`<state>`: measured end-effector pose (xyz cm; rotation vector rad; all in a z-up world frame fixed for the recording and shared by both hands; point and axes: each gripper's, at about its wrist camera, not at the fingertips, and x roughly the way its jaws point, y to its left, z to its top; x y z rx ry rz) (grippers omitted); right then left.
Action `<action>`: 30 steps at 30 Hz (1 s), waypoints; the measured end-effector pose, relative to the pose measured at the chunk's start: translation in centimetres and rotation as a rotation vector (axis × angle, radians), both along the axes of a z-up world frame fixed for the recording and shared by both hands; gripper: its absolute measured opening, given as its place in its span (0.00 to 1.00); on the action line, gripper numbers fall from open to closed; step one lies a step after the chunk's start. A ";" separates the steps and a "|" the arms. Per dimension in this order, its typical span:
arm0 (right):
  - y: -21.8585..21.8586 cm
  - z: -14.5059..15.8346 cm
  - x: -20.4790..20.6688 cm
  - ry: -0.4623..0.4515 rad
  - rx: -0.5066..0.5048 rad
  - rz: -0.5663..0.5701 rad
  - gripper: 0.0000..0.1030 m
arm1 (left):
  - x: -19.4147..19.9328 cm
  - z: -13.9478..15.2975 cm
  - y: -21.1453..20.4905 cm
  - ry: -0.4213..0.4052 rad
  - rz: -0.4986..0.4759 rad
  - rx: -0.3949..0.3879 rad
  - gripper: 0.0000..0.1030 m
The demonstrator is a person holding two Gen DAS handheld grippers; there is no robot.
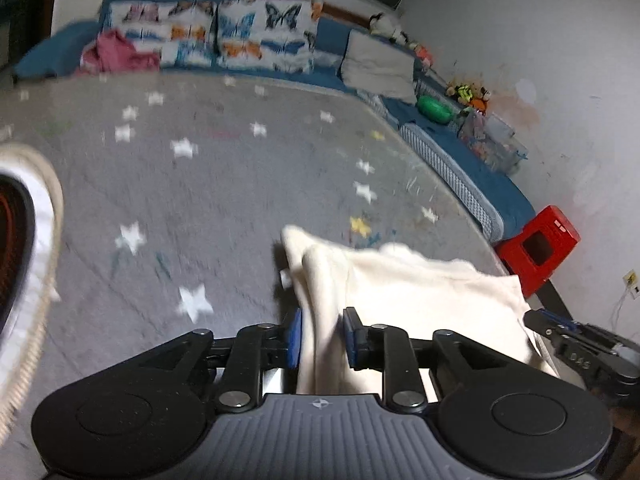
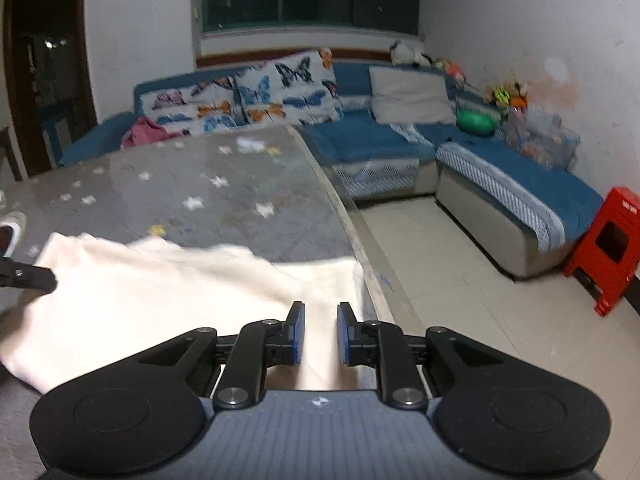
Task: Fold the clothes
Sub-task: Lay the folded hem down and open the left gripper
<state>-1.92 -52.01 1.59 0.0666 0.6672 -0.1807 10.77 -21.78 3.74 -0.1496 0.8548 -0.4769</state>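
A cream garment lies near the front right part of a grey star-patterned table. My left gripper is shut on a bunched fold of the garment, which passes between its blue pads. In the right wrist view the garment spreads flat to the table's right edge. My right gripper is over the garment's right corner with its jaws a little apart and cloth between them; I cannot tell whether they pinch it. The right gripper also shows in the left wrist view at the garment's far corner.
A white shoe-like object sits at the table's left edge. A blue corner sofa with butterfly cushions, a pink cloth and a green ball stands behind. A red stool stands on the tiled floor to the right.
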 end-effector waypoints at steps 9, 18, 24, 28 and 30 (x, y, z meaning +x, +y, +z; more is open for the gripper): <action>2.0 0.7 2.8 -0.031 0.061 0.062 0.16 | 0.6 2.2 -2.1 -0.083 -0.058 -0.022 0.30; 2.0 -1.4 4.5 0.008 0.084 0.036 0.15 | 2.8 -0.8 -5.0 -0.047 -0.089 0.019 0.28; 2.3 -1.3 4.2 0.005 0.071 0.039 0.16 | 2.9 -1.8 -5.2 -0.036 -0.080 0.042 0.28; 2.9 -0.5 3.2 -0.004 0.058 0.065 0.18 | 1.9 -1.1 -4.9 -0.057 -0.084 0.048 0.31; 3.6 0.0 2.1 -0.005 0.057 0.091 0.21 | 0.9 -0.7 -4.6 -0.074 -0.093 0.052 0.32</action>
